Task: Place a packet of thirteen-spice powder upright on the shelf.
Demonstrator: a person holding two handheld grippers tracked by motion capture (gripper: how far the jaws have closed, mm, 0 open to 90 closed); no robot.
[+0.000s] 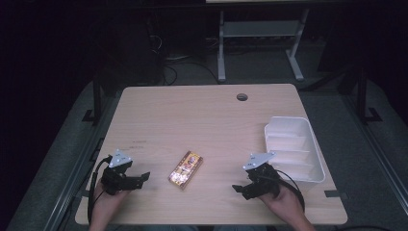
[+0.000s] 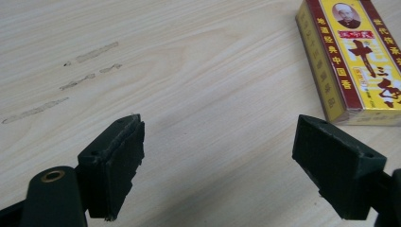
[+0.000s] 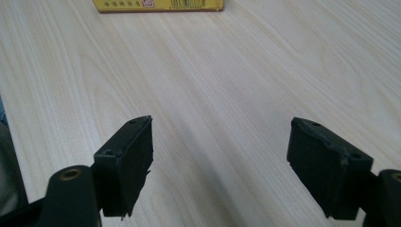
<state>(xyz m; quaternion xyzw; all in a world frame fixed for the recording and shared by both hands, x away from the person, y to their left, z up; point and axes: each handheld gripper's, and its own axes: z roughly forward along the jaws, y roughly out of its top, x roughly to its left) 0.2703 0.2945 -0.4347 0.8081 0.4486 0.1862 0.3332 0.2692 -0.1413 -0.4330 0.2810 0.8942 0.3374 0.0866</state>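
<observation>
A flat yellow and red box with printed characters lies near the table's front middle. It appears at the upper right of the left gripper view, and its edge runs along the top of the right gripper view. My left gripper rests low at the front left, pointing right toward the box, jaws wide apart with only bare wood between them. My right gripper sits at the front right, pointing left toward the box, also open and holding nothing.
A white plastic tray with ribbed compartments stands at the right edge of the wooden table. A round cable hole is near the far edge. Faint scuff marks mark the wood left of the box.
</observation>
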